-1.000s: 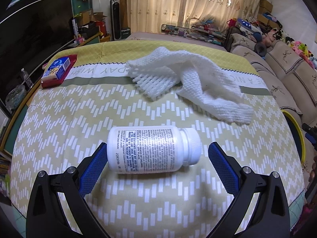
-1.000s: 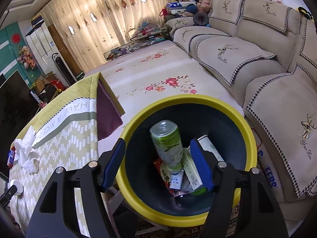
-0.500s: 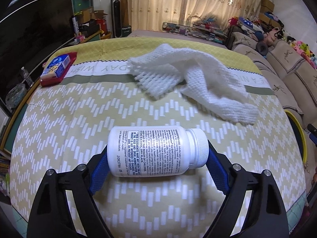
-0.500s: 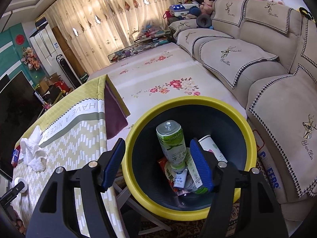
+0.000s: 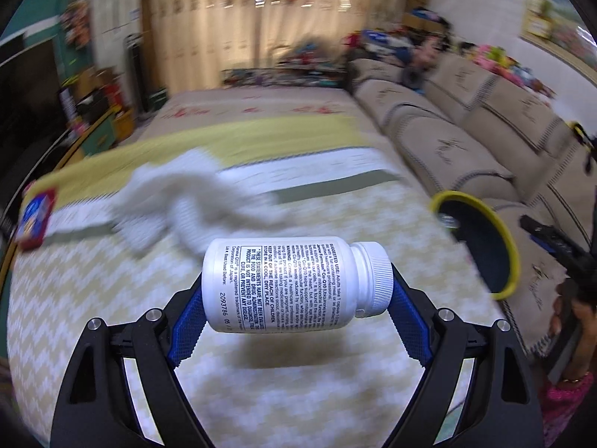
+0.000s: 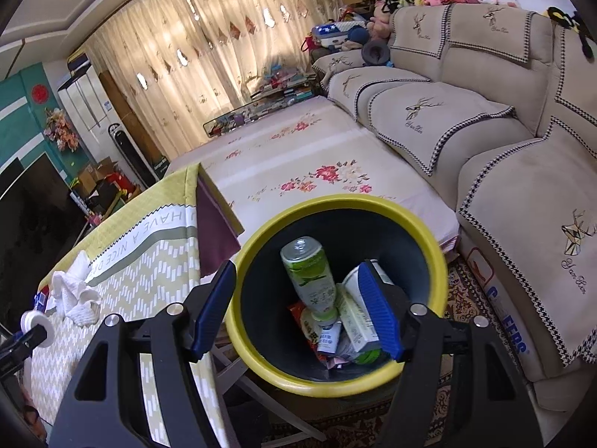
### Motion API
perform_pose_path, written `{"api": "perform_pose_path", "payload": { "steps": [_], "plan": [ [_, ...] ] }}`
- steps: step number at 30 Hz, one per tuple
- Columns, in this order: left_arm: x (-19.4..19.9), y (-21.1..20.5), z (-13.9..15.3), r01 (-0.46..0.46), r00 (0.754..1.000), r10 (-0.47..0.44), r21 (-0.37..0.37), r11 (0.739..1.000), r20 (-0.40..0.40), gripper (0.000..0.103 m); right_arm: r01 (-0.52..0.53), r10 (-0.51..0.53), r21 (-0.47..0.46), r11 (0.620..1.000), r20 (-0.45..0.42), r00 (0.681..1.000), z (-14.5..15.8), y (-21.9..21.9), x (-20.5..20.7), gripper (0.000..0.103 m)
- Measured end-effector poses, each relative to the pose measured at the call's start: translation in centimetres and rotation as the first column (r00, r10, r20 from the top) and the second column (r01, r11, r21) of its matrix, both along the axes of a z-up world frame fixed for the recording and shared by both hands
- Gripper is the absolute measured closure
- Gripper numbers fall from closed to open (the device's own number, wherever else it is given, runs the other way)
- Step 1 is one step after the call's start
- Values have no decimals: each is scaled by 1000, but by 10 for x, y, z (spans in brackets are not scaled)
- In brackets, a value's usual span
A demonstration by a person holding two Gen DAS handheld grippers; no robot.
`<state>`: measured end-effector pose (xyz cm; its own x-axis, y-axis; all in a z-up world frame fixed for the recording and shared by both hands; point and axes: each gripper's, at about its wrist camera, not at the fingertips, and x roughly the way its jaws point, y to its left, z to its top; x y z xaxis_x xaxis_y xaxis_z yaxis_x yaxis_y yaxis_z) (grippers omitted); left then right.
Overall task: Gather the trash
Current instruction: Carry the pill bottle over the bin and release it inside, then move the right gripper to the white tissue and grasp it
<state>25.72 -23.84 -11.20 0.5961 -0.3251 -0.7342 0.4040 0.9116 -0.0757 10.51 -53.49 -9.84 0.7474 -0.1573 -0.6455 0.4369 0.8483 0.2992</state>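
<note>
Left wrist view: the left tongs (image 5: 296, 308) are clamped end to end on the white pill bottle (image 5: 294, 283), lifted clear of the tabletop (image 5: 93, 321), with the yellow-rimmed bin (image 5: 509, 246) off to the right; that smooth cap could slip under the pad. Right wrist view: the right tongs (image 6: 296, 308) hang apart and empty over the bin (image 6: 440, 261), possibly blocking the drop.
</note>
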Motion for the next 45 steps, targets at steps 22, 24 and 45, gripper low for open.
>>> {"api": "perform_pose_path", "payload": {
  "steps": [22,24,45],
  "plan": [
    [-13,-298,-26,461,887,-458,67,885,-53,18,207,-207,5,978,-5,978,-8,-68,-89,39],
    [-7,-308,-36,471,881,-465,72,879,-80,18,212,-212,5,977,-7,977,-9,-71,-93,39],
    [-21,-141,16,326,944,-324,-28,945,64,5,81,-81,-28,996,-28,996,2,-19,-53,38]
  ]
}}
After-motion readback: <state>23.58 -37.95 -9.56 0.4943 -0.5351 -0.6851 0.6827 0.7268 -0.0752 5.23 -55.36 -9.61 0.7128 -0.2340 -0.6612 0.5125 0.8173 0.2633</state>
